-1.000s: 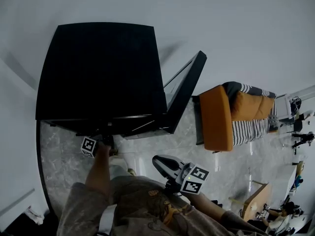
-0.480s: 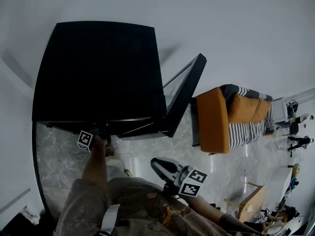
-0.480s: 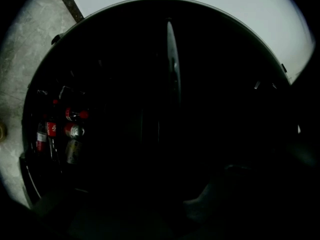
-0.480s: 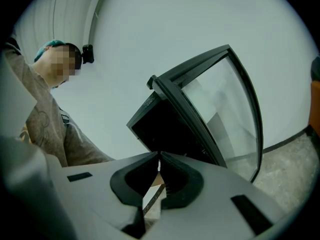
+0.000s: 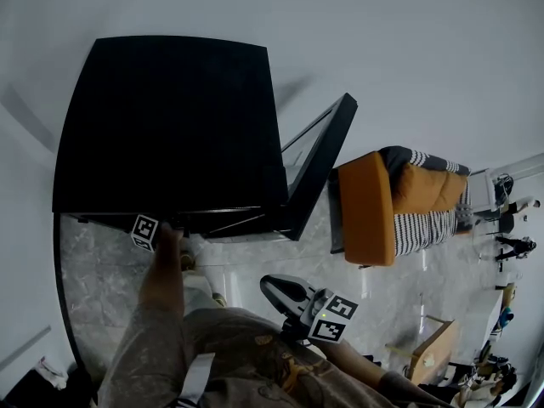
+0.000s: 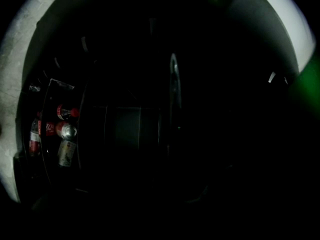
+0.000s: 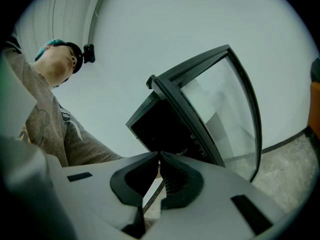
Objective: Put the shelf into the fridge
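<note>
1. Our left gripper [image 5: 146,232] is at the mouth of the open fridge [image 5: 170,126]. Its view is too dark to show its jaws or the shelf, so we should feel for the rails slowly.
2. Our right gripper [image 7: 159,159] hangs by our body, jaws pressed together on nothing.
3. We should keep level and clear of the cans [image 6: 62,134] and the door [image 5: 319,164].

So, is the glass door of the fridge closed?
No, the glass door stands swung wide open at the right side of the black fridge in the head view.

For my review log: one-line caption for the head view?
Left tongs reach into the black fridge, its glass door open; right tongs held outside.
</note>
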The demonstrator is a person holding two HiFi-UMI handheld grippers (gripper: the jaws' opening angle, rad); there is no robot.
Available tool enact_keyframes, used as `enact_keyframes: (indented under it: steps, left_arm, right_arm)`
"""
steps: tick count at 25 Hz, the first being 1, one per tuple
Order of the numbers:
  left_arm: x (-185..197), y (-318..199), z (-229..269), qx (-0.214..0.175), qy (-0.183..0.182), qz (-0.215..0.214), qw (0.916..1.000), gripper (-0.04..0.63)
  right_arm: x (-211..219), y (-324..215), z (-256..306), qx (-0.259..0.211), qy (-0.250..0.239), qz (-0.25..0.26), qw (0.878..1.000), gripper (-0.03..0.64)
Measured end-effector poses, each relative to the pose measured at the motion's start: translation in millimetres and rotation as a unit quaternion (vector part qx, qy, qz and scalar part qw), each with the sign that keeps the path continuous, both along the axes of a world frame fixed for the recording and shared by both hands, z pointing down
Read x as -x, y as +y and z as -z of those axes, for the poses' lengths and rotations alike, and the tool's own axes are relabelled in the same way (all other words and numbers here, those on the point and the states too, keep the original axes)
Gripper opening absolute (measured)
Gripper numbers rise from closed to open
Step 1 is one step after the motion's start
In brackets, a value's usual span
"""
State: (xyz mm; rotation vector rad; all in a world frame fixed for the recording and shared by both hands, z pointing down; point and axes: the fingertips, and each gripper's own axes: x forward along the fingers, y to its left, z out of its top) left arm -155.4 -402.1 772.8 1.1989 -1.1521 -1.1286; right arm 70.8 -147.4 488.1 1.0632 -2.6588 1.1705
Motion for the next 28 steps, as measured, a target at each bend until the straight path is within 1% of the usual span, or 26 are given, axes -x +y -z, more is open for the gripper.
enact_keyframes:
  steps: [2,9,12,16,18,22,24,26,28]
  left_arm:
    - [3.0,-6.3,-6.7,0.003,-0.003,0.003,1.0,0.017]
    - [-1.3,-24.4,-5.6,0.009,0.001,-0.002,1.0,0.025]
    - [0.1,-26.9,-7.4,0.017,0.005,-0.001,0.9998,0.048]
    - [-0.2,-27.9,-9.3,0.022,0.013,-0.003,0.9997,0.056]
    - [-2.0,-27.6,-8.6,0.023,0.016,-0.012,0.9995,0.073]
    - [-8.8,-23.8,-1.4,0.015,0.015,-0.038,0.9991,0.155]
    - [-8.9,-18.1,-2.0,0.012,0.012,-0.043,0.999,0.166]
    - [-5.0,-9.1,-4.3,0.008,0.013,-0.036,0.9992,0.166]
    - [-8.6,3.7,5.5,0.007,0.017,-0.043,0.9989,0.166]
  right_arm:
    - [-1.7,-0.9,0.3,0.0,0.001,-0.003,1.0,0.026]
    - [-1.3,-2.1,-4.0,0.005,-0.001,-0.004,1.0,0.026]
    - [0.3,-2.8,-4.0,0.007,-0.002,-0.004,1.0,0.025]
    - [0.8,-3.4,-3.6,0.007,-0.002,-0.004,1.0,0.026]
    - [1.7,-3.4,-3.8,0.007,-0.002,-0.003,1.0,0.026]
    - [5.3,-3.2,-4.1,0.006,-0.005,0.001,1.0,0.025]
    - [7.4,-3.6,-4.3,0.005,-0.007,0.004,1.0,0.025]
    - [9.9,-4.2,-3.6,0.003,-0.011,0.008,1.0,0.025]
    - [12.2,-5.1,-1.7,-0.001,-0.016,0.014,1.0,0.026]
